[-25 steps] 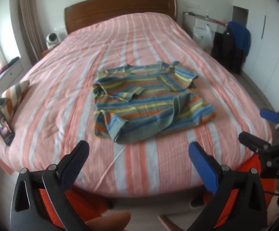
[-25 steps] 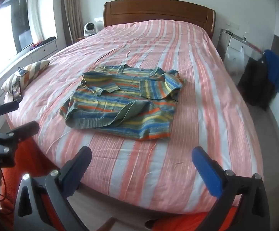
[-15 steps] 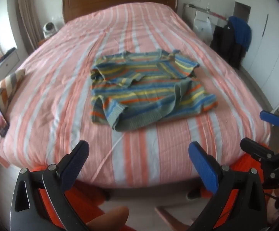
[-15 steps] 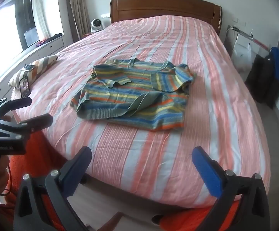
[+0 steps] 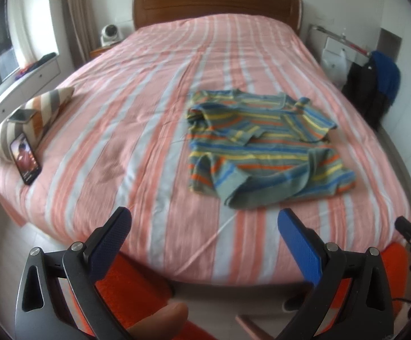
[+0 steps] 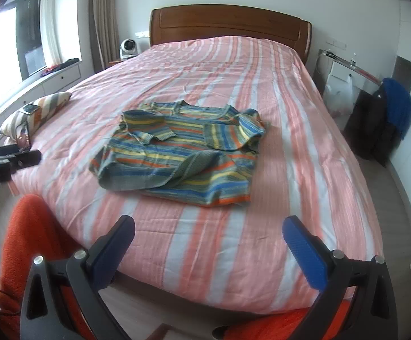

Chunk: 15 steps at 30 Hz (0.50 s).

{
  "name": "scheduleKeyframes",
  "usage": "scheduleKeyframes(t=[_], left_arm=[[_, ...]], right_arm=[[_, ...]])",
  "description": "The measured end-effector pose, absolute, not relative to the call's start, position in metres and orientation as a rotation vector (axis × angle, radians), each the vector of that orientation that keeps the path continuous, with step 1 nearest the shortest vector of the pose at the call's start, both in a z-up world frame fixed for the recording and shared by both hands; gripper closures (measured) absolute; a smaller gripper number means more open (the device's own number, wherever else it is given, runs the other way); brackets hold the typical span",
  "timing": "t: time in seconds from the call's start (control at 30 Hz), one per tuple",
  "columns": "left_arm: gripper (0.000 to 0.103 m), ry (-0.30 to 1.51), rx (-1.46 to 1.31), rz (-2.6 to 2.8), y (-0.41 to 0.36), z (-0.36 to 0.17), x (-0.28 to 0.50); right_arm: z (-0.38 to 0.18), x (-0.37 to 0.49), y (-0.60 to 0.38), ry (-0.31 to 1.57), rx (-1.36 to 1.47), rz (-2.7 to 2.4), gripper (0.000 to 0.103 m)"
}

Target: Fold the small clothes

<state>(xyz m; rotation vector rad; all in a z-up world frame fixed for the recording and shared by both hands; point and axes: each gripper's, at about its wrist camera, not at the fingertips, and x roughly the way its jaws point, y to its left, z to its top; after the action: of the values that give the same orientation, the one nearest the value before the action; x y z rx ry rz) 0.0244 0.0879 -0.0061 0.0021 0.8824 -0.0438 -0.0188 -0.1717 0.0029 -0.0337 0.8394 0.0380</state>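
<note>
A: A pink-striped bed point(image 5: 154, 130) fills the bedroom; where is the garment found?

B: The striped knit top point(image 5: 262, 147) is spread rumpled near the foot edge, untouched.

A: And the 2 tools?

B: The left gripper point(image 5: 202, 235) and right gripper point(image 6: 209, 240) are held wide apart, empty. The curled hem should be flattened first.
</note>
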Motion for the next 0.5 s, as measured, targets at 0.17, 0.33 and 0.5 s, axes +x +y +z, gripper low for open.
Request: scheduleKeyframes(t=[0.17, 0.33, 0.5], left_arm=[[0.0, 0.89, -0.002, -0.053, 0.083, -0.01, 0.028], [0.0, 0.89, 0.002, -0.067, 0.078, -0.009, 0.028], [0.0, 0.901, 0.01, -0.076, 0.074, -0.013, 0.028]], right_arm=[[0.0, -0.014, -0.181, 0.841, -0.003, 0.025, 0.0], [0.004, -0.013, -0.185, 0.803, -0.01, -0.005, 0.0], [-0.001, -0.009, -0.186, 0.821, 0.004, -0.003, 0.0]])
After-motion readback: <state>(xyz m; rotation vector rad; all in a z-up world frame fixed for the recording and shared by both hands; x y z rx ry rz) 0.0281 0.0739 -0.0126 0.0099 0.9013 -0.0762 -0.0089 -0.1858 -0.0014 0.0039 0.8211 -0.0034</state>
